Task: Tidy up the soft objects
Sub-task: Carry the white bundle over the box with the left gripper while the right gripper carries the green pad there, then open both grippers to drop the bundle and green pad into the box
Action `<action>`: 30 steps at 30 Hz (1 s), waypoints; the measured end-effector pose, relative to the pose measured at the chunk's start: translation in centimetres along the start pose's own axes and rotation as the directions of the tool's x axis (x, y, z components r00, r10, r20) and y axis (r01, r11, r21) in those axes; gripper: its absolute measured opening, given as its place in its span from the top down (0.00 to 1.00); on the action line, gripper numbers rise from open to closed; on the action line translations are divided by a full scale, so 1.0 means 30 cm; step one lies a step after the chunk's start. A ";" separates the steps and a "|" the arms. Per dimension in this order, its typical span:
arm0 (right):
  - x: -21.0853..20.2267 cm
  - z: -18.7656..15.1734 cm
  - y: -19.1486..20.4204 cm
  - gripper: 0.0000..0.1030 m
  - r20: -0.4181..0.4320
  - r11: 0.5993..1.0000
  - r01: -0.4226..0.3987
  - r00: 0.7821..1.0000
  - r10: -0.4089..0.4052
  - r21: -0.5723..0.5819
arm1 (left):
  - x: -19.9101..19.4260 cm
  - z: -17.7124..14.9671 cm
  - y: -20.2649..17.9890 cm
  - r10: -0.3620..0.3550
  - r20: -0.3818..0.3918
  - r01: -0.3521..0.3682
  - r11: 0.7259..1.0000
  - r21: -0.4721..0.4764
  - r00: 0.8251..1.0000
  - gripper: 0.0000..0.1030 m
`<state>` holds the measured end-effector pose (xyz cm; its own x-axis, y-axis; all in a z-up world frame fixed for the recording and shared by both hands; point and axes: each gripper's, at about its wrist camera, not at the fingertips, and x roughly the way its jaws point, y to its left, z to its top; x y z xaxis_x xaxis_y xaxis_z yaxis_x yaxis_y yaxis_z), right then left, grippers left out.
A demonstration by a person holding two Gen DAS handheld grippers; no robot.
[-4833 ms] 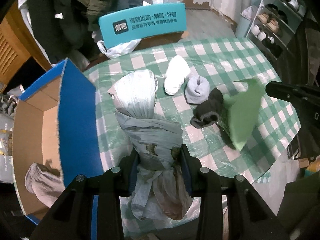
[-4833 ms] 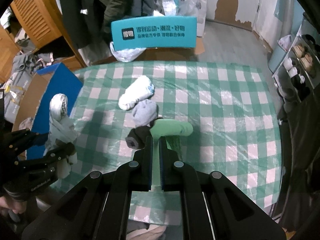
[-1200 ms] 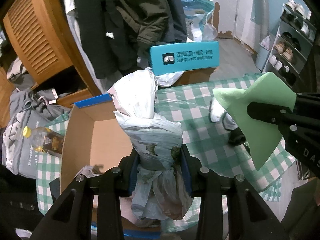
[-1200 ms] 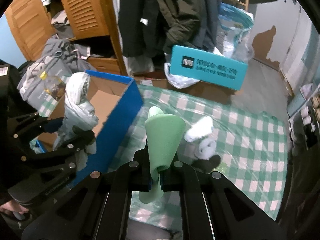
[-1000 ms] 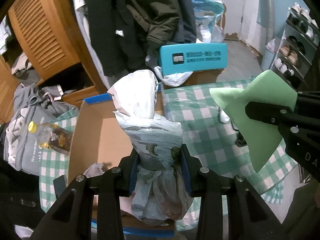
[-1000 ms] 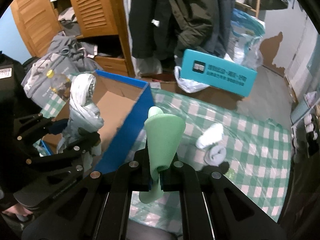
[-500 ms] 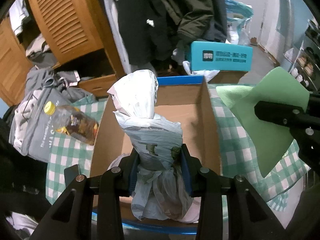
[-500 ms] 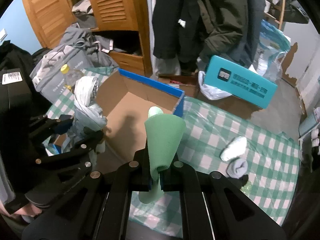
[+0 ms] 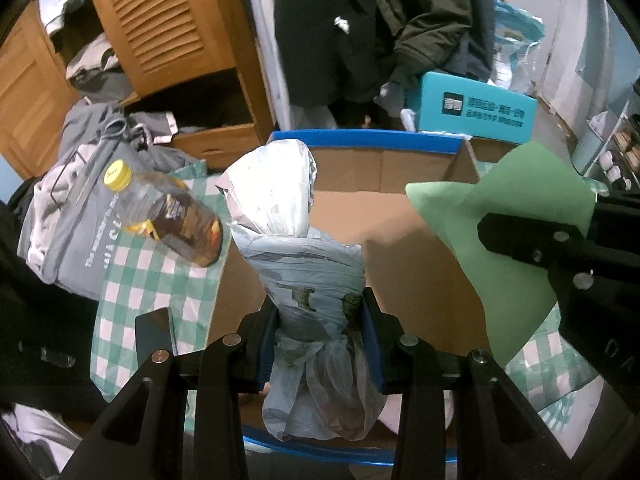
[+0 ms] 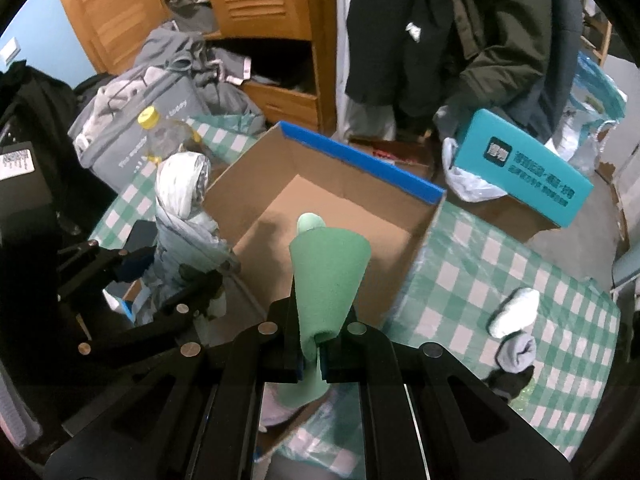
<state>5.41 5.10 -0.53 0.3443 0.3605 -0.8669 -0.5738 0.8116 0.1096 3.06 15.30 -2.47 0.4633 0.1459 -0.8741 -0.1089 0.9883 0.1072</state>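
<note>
My left gripper point(image 9: 318, 312) is shut on a grey-white plastic bag bundle point(image 9: 292, 232) and holds it above the near edge of the open cardboard box point(image 9: 400, 216) with a blue rim. My right gripper point(image 10: 312, 332) is shut on a green foam sheet point(image 10: 326, 272) and holds it over the box point(image 10: 320, 200); the sheet also shows in the left wrist view point(image 9: 516, 248). The bundle shows at the left in the right wrist view point(image 10: 180, 216). A white sock point(image 10: 514, 312), a grey sock point(image 10: 516, 354) and a dark sock point(image 10: 506, 384) lie on the checked tablecloth point(image 10: 480, 264).
A bottle with a yellow cap point(image 9: 168, 212) and a grey bag point(image 9: 76, 216) lie left of the box. A teal box point(image 10: 528, 176) stands beyond the table. Wooden cabinets point(image 9: 160, 28) and hanging dark coats point(image 9: 380, 20) are behind.
Both grippers have swung left from the socks on the table to above the cardboard box, each still holding its object. The box now fills the middle of both views.
</note>
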 end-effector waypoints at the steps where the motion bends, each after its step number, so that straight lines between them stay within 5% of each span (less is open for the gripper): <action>1: 0.012 0.000 0.004 0.96 -0.008 1.000 -0.003 1.000 0.003 -0.001 | 0.006 -0.002 0.007 -0.002 -0.004 0.002 1.000 -0.005 1.000 0.63; 11: 0.087 0.004 0.008 0.92 -0.063 0.998 -0.044 0.997 0.047 0.041 | 0.049 -0.014 0.019 -0.010 -0.045 0.009 1.000 -0.024 0.999 0.62; 14: 0.083 0.006 0.005 0.74 -0.061 0.998 -0.036 0.997 0.038 0.044 | 0.047 -0.010 0.024 -0.001 -0.045 -0.001 0.999 -0.034 0.999 0.57; 18: 0.064 0.009 -0.003 0.53 -0.047 0.998 -0.027 0.998 0.030 0.050 | 0.034 -0.007 0.028 0.013 -0.029 -0.014 0.999 -0.038 0.999 0.37; 30: 0.006 -0.008 -0.059 0.40 -0.015 0.997 0.020 1.000 -0.019 0.071 | 0.007 0.003 0.000 0.020 -0.010 -0.021 1.000 -0.020 1.000 0.29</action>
<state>6.31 3.62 -0.99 0.3441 0.3382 -0.8759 -0.5129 0.8491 0.1263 3.25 15.33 -2.61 0.4522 0.1655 -0.8764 -0.1361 0.9839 0.1156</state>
